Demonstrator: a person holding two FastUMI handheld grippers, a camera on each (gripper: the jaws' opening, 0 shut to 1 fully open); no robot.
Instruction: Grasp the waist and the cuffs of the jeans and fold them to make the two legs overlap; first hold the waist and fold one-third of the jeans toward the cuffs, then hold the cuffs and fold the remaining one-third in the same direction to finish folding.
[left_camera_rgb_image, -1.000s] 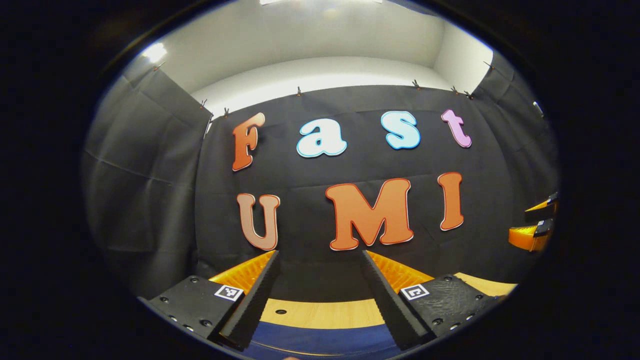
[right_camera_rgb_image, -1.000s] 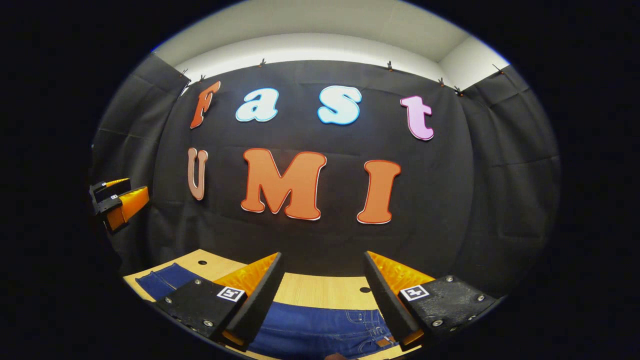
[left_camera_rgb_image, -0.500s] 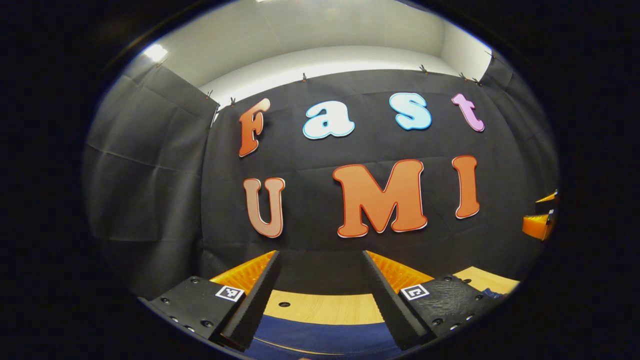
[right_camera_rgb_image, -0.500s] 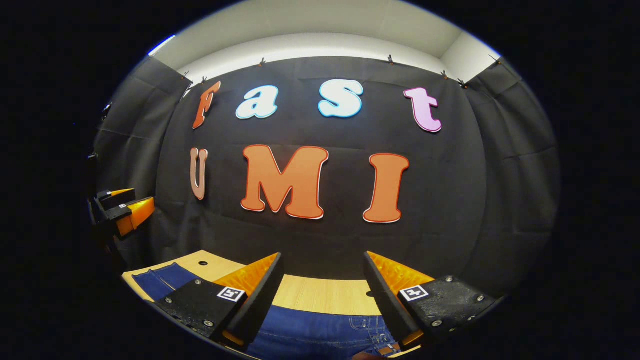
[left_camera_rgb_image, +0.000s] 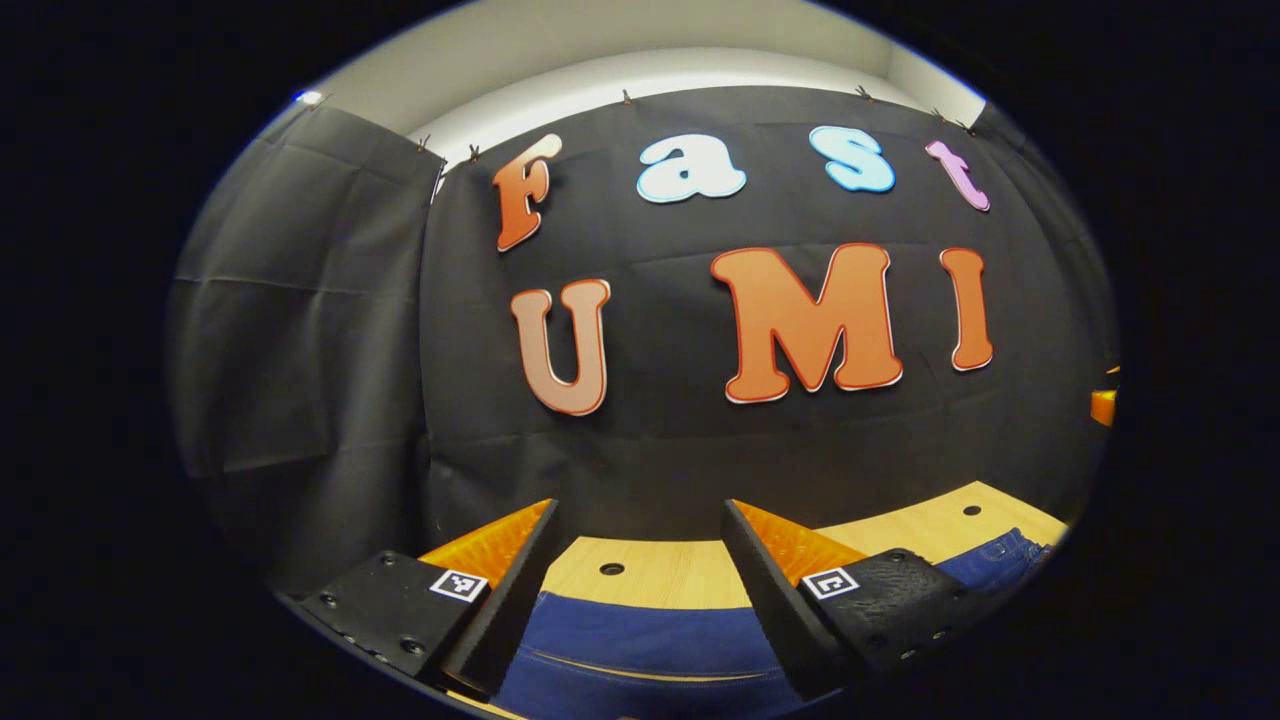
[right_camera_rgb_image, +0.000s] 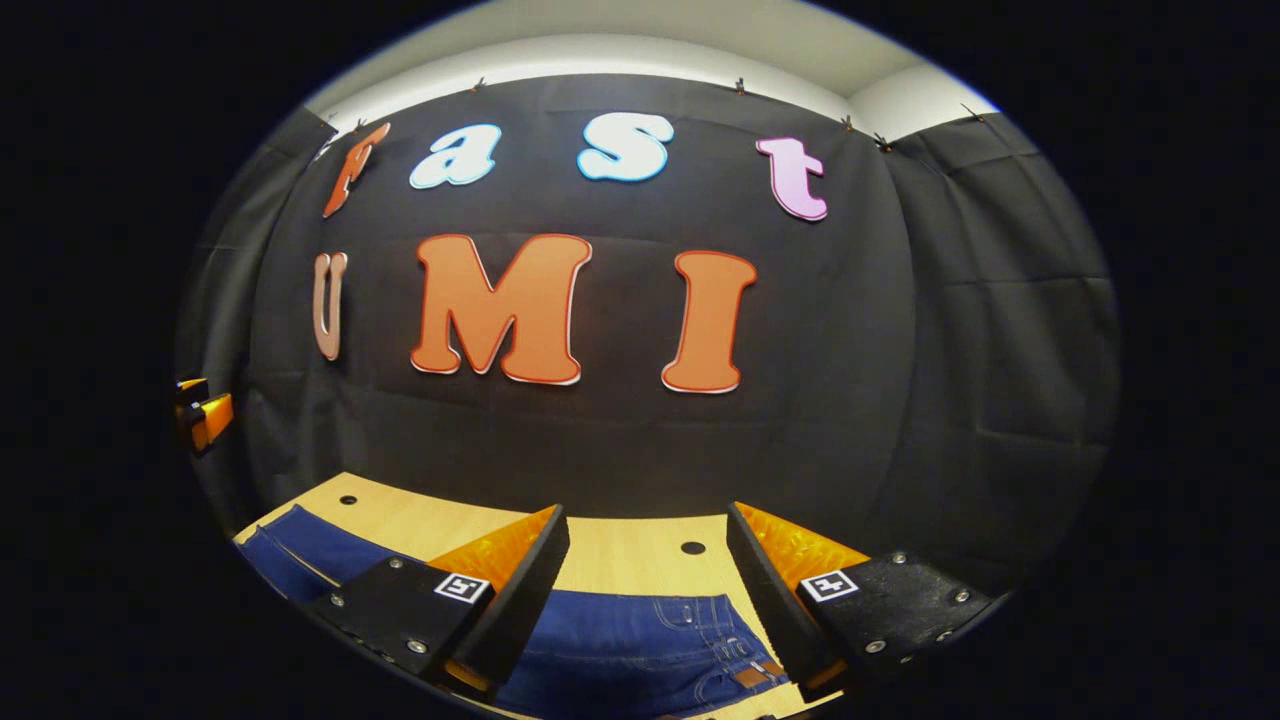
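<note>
Jeans (right_camera_rgb_image: 640, 650): flat on the table, low in both views, lying under and just ahead of each pair of tongs; neither pair touches the cloth.
Left tongs (left_camera_rgb_image: 640, 590): fingers spread wide, nothing held; a plain stretch of denim with one long seam (left_camera_rgb_image: 640, 668) crosses the gap between them.
Right tongs (right_camera_rgb_image: 648, 590): fingers spread wide, nothing held; the waist end (right_camera_rgb_image: 730, 650) with stitching, rivets and a brown patch lies between and below them.
Far tongs: the right pair appears at the right edge of the left gripper view (left_camera_rgb_image: 1102, 405); the left pair appears at the left edge of the right gripper view (right_camera_rgb_image: 200, 412), well apart.
Table (right_camera_rgb_image: 620, 555): pale wood with small round holes; a bare strip runs between the jeans' far edge and the black cloth wall (right_camera_rgb_image: 600, 440).
Look: dark blue denim, lying smooth.
</note>
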